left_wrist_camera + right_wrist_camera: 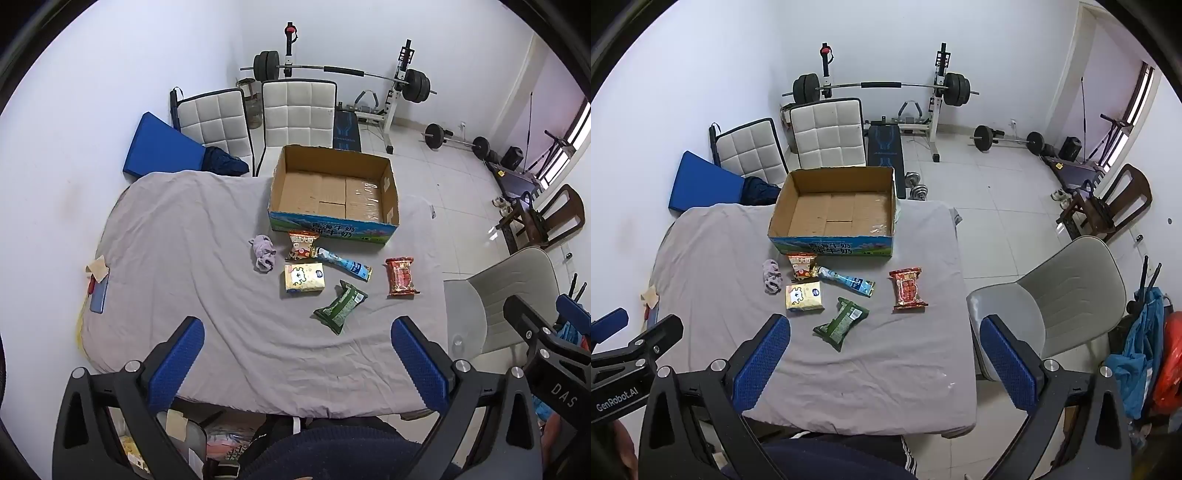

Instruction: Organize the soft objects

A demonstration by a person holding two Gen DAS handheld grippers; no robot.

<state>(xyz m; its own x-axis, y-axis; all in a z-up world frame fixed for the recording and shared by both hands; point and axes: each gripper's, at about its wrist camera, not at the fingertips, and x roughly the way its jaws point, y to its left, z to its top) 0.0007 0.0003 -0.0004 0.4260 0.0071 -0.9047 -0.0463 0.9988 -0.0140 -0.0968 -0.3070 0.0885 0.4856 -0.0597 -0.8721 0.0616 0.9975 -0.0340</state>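
An empty cardboard box [334, 192] [834, 210] stands at the far side of a table covered with a grey cloth [207, 295] [871, 362]. In front of it lie a purple scrunchie [263, 253] [771, 280], a red-orange snack bag [301, 245] [801, 266], a blue tube pack [345, 263] [847, 281], a yellow tissue pack [304, 277] [805, 295], a green pouch [340, 305] [842, 323] and a red packet [400, 276] [908, 290]. My left gripper [297, 360] is open and empty above the near edge. My right gripper [882, 360] is open and empty, also at the near edge.
A blue phone [99, 293] and a crumpled paper [96, 268] lie at the table's left edge. A grey chair [1056, 295] stands right of the table. Two white padded chairs [295, 110] and a barbell rack [882, 86] stand behind.
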